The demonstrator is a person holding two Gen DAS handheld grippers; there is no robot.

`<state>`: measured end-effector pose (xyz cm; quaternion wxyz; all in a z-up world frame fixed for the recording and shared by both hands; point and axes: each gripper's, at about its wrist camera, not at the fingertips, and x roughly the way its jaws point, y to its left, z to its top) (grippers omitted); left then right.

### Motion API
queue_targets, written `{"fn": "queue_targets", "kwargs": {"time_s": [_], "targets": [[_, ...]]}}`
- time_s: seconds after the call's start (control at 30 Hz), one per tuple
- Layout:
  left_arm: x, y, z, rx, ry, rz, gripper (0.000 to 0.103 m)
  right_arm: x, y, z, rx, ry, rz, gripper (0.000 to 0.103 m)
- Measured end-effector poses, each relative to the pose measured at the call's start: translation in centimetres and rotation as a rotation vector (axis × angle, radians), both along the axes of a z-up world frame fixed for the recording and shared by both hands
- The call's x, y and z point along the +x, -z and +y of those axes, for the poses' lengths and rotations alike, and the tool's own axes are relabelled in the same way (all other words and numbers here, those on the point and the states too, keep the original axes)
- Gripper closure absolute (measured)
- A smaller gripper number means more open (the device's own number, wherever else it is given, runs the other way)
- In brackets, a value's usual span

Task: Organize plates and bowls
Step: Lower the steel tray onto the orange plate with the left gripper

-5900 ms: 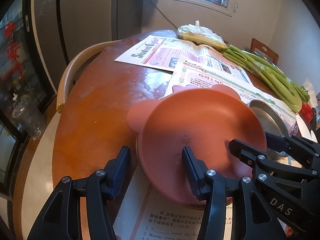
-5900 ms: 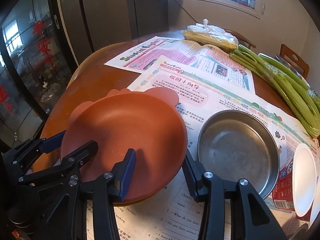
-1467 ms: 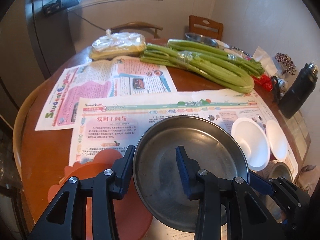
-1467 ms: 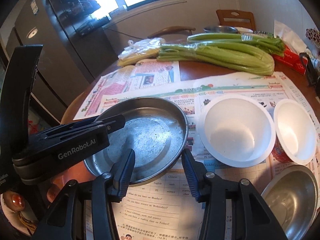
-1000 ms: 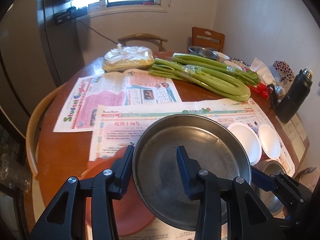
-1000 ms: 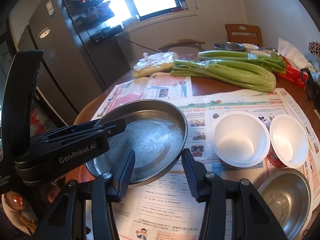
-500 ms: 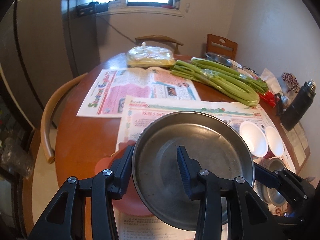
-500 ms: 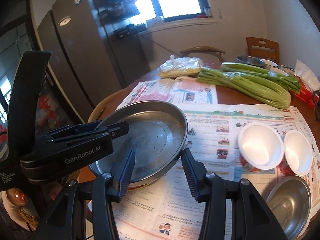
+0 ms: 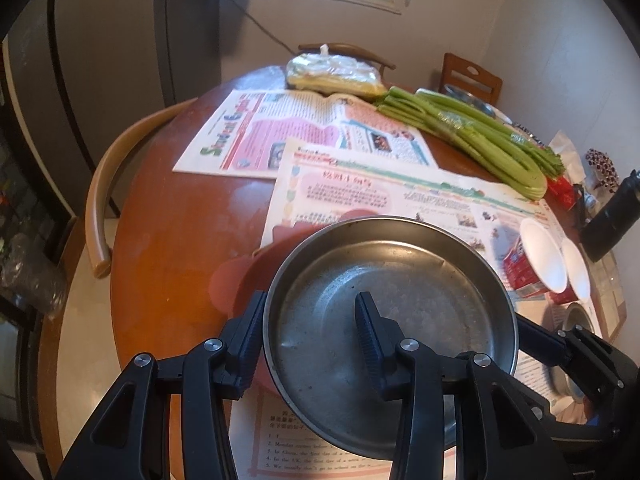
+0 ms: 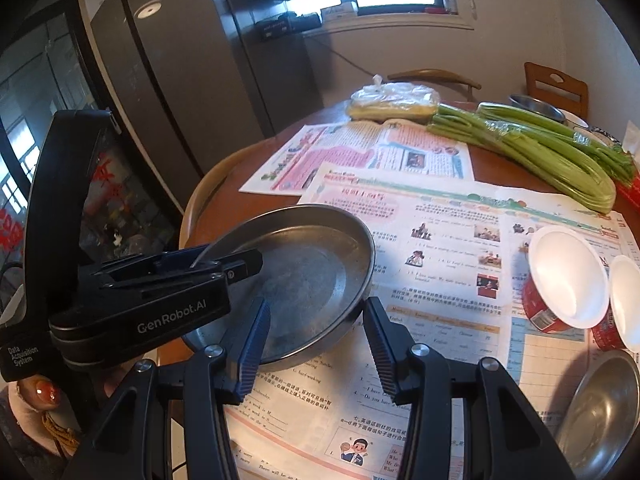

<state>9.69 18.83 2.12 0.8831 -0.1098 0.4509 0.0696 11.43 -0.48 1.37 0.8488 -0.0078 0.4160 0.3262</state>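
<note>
A round steel plate (image 9: 400,280) is held at its near rim by my left gripper (image 9: 310,320), one finger outside the rim and one inside. My right gripper (image 10: 316,308) is shut on the same steel plate (image 10: 312,264) at its right edge. The plate hangs low over an orange plate with ear-shaped tabs (image 9: 244,276), which peeks out at its left. I cannot tell whether the two touch. In the right wrist view the left gripper (image 10: 228,266) clamps the far left rim. The orange plate is hidden in that view.
Two white-lined red bowls (image 10: 564,280) (image 10: 628,304) and a small steel bowl (image 10: 600,408) stand to the right on newspaper (image 10: 440,216). Celery (image 9: 480,136), a bagged yellow food (image 9: 332,76) and a black bottle (image 9: 616,216) lie beyond. A chair back (image 9: 104,184) curves along the round table's left edge.
Both grippers have carried the steel plate to the left and lower, over the orange plate. The white bowls have slid off to the right of both views.
</note>
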Motion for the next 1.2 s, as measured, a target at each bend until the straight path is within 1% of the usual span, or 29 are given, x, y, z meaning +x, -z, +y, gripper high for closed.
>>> {"fn": "queue_targets", "kwargs": {"time_s": [0.23, 0.4, 0.57, 0.7, 1.13, 1.2], "targets": [[0.3, 2.0, 0.9, -0.011, -0.033, 0.037, 0.058, 0.6, 1.8, 0.7, 0.008, -0.037, 0.046, 0.054], [0.6, 2.8, 0.9, 0.026, -0.043, 0.041, 0.058, 1.1, 2.5, 1.3, 0.004, -0.047, 0.054, 0.054], [1.0, 3.3, 1.2, 0.039, -0.047, 0.044, 0.058, 1.6, 3.1, 1.7, 0.000, -0.048, 0.061, 0.054], [1.2, 3.4, 1.5, 0.038, -0.046, 0.036, 0.058, 1.8, 3.5, 1.9, 0.002, -0.053, 0.069, 0.054], [1.0, 3.0, 2.2, 0.006, -0.047, -0.001, 0.058, 2.1, 4.0, 2.7, -0.027, -0.050, 0.027, 0.054], [1.0, 2.9, 2.3, 0.011, -0.055, -0.006, 0.058, 2.1, 4.1, 2.9, -0.038, -0.052, 0.020, 0.054]]}}
